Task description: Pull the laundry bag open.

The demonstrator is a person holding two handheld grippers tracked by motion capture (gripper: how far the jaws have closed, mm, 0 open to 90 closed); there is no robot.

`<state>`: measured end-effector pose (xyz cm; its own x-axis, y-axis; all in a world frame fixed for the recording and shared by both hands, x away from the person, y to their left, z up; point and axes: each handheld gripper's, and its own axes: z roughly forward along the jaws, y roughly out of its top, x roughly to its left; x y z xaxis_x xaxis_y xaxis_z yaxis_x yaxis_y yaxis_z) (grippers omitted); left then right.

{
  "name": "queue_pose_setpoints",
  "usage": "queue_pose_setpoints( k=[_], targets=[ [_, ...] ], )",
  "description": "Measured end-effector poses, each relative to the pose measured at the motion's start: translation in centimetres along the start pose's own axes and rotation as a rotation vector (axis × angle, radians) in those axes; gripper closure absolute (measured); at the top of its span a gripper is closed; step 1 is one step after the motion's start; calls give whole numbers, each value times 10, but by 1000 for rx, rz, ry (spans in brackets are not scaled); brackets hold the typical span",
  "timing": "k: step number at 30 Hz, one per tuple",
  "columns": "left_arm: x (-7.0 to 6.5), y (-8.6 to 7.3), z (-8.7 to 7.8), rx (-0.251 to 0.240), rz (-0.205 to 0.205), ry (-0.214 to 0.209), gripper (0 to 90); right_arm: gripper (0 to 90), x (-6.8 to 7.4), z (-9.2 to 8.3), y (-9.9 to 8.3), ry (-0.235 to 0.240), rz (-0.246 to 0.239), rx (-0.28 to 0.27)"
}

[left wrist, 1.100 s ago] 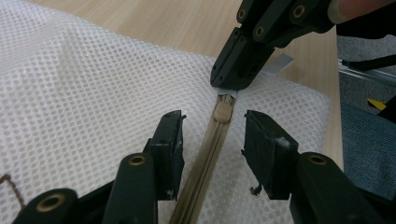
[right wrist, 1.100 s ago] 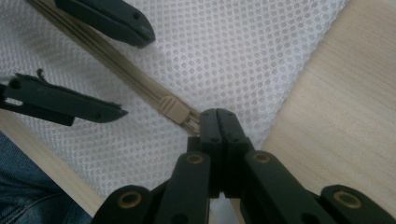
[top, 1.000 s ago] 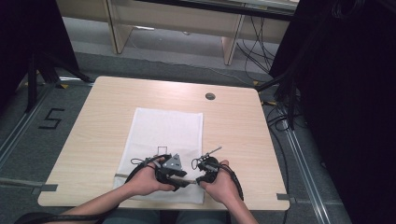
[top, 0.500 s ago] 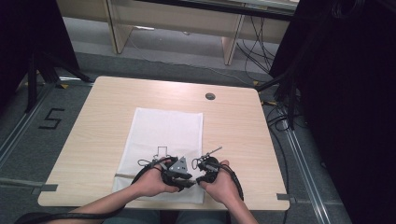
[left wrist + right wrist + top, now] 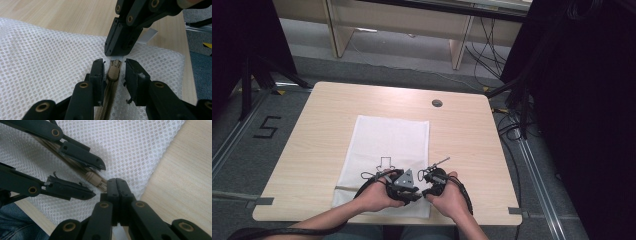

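White mesh laundry bag (image 5: 387,145) with tan zipper pull (image 5: 113,71) between closing, spread left gripper (image 5: 113,72); right gripper (image 5: 116,187), pressed together, pins the bag's corner at 12 o'clock on the wooden table (image 5: 472,135)

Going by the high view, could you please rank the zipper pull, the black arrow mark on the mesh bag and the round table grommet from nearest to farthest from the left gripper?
1. Zipper pull, between its fingers.
2. Arrow mark, just beyond.
3. Grommet, far side.

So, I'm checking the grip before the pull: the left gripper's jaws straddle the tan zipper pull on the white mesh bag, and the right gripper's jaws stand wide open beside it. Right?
Not quite. The right gripper has its jaws shut tight, tips down by the end of the zipper; the right gripper view shows it. The left gripper does straddle the tan zipper pull on the white mesh bag, its jaws just closing in.
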<state>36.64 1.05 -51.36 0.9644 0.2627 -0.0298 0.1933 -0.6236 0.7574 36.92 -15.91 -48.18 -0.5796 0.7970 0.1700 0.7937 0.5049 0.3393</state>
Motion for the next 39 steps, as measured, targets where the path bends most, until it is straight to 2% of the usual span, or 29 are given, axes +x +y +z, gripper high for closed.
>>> queue_pose_setpoints(
  k=[2,3,6,11,13,14,15,17,20,23,24,26,29,35,37,38,39],
  targets=[
    [0,0,0,-4,-6,-1,674,900,1,0,0,7,24,8],
    [0,1,1,-10,-10,-2,673,900,0,0,0,4,7,2],
    [-1,1,3,-7,4,3,668,900,1,-1,0,0,21,8],
    [-2,2,4,-8,4,5,677,900,-1,0,0,2,-1,-3],
    [-3,2,4,-11,5,6,681,900,0,0,0,4,9,2],
    [-2,2,3,1,19,7,688,900,-1,0,0,6,9,3],
    [-4,2,4,-16,1,6,696,900,-1,0,0,6,7,3],
    [-4,3,4,-16,13,13,727,900,1,-1,0,0,23,10],
    [-5,4,5,-14,23,18,734,900,-1,0,0,9,1,-2],
    [-5,5,5,1,50,24,751,900,-1,1,-1,12,5,-13],
    [-6,5,5,-10,41,27,758,900,-2,1,-1,12,8,-12],
    [-7,5,5,-12,51,39,793,900,-2,1,-1,13,9,-11],
    [-7,5,5,-2,66,45,794,900,-2,0,-1,13,3,-7],
    [-7,5,5,-11,49,44,800,900,-2,0,-1,13,7,-5],
    [-6,5,5,-6,36,35,805,900,-2,0,-1,14,4,-8],
    [-5,5,4,3,43,37,807,900,-2,0,-1,15,6,-8],
    [-6,5,5,-11,26,36,810,900,-2,0,-1,17,6,-7]
  ],
)
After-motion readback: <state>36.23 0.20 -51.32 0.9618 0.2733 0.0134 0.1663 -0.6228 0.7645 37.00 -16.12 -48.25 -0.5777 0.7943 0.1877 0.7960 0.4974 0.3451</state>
